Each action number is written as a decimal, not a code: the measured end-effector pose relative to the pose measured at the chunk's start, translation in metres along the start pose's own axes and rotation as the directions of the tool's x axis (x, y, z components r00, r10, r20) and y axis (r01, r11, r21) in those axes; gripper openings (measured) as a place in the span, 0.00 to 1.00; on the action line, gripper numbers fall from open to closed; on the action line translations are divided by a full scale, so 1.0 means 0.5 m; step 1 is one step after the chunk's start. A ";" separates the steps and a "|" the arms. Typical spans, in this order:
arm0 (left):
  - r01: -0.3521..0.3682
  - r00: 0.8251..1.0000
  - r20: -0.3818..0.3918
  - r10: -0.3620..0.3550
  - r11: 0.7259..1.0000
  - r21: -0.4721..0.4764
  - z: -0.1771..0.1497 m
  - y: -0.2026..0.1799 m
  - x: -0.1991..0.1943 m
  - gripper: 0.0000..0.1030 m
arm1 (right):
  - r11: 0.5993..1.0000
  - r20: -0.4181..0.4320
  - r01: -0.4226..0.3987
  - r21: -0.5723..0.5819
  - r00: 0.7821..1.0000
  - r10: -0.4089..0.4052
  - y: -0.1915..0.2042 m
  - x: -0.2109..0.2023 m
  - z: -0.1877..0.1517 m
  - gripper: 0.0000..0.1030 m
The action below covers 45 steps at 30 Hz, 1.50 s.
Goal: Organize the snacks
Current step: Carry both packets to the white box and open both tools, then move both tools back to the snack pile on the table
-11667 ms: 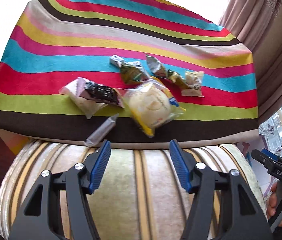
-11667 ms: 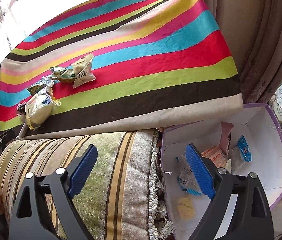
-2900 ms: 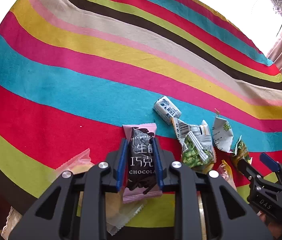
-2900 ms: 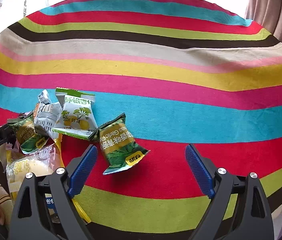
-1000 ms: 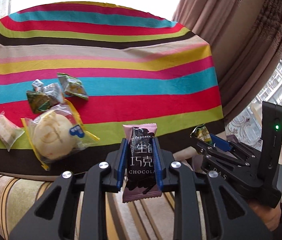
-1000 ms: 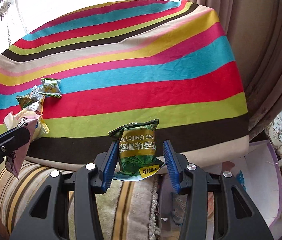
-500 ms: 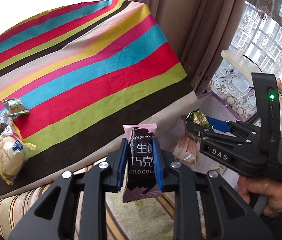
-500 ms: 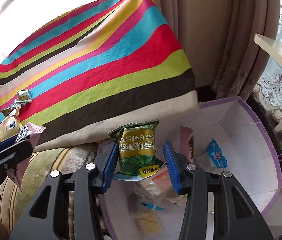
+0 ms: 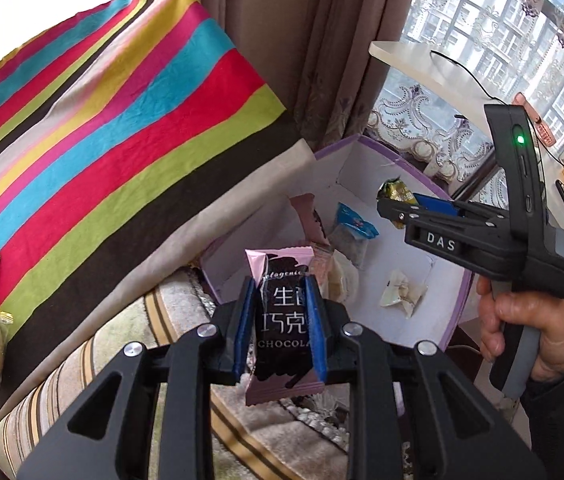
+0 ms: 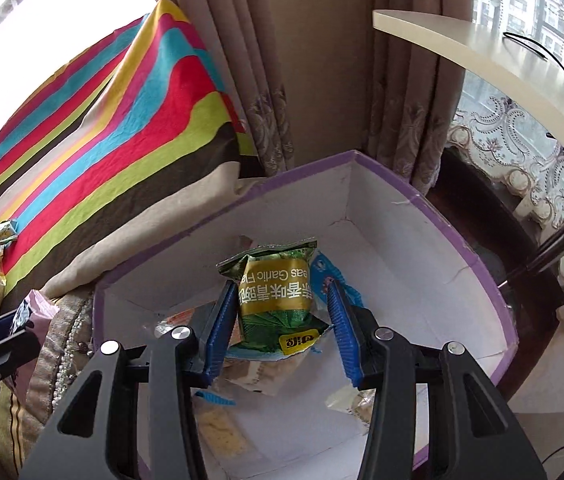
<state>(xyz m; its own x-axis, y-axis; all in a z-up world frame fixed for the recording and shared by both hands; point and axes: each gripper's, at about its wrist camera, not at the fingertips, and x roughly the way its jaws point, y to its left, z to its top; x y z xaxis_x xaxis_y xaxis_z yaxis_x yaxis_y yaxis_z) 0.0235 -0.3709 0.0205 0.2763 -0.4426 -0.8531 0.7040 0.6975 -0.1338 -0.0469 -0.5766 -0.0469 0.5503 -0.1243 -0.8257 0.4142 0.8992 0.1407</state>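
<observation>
On your left, you are clamping the left gripper (image 9: 280,328) narrowly on the chocolate bar (image 9: 282,322), the blue pads pressing both long edges of its wrapper. It is hanging above the sofa arm (image 9: 94,364), just short of the purple-rimmed box (image 9: 456,312). I judge you are needing to bring it further over the rim before letting go, or it may be landing on the upholstery. Be keeping it upright, so it is dropping flat among the packets already inside.

The bar is wearing a pale pink wrapper with a dark panel, white characters and the word CHOCOLA showing; its crimped ends are sticking out above and below the pads.

Moving right, you are holding the right gripper (image 10: 282,320) over the open box (image 10: 498,292), its jaws moderately apart around the green pea packet (image 10: 278,300). The left pad is touching it; whether the right pad is pressing it I cannot tell, as a thin gap seems to be showing. This one is already sitting over the white interior, so a plain, gentle release seems enough; be aiming for the bare floor rather than the blue packet (image 9: 352,224).

The pea packet is looking puffy, glossy green with a gold band and a yellow tag, its printing reading upside down to you.
</observation>
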 end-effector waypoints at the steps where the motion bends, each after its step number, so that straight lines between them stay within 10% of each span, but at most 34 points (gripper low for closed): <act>1: 0.014 1.000 -0.007 -0.013 1.000 0.010 0.000 -0.008 0.003 0.25 | 1.000 0.000 0.004 0.009 1.000 -0.004 -0.008 0.000 -0.001 0.45; 15: 0.032 0.999 0.000 -0.032 0.999 0.017 -0.013 -0.033 -0.003 0.60 | 1.000 -0.011 0.003 0.021 1.000 -0.003 -0.003 -0.002 -0.007 0.62; 29: -0.155 0.982 0.089 0.167 0.980 -0.123 -0.025 0.092 -0.068 0.70 | 0.998 -0.010 -0.036 -0.047 0.999 0.036 0.087 -0.001 0.011 0.70; 38: -0.277 0.938 0.109 0.328 0.902 -0.332 -0.094 0.245 -0.154 0.70 | 0.977 -0.027 -0.119 -0.179 0.993 0.116 0.224 -0.002 0.008 0.70; 45: -0.314 0.914 0.044 0.404 0.771 -0.555 -0.202 0.397 -0.226 0.70 | 0.944 -0.027 -0.183 -0.276 0.983 0.183 0.329 -0.012 0.005 0.70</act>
<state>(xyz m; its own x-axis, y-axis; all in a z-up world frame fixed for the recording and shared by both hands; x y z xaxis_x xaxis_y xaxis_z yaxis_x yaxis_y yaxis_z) 0.0662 -0.1254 0.0397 0.5658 -0.1472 -0.8113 0.0928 0.9890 -0.1148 0.0196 -0.4287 -0.0173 0.5966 0.0536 -0.8008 0.0900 0.9870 0.1331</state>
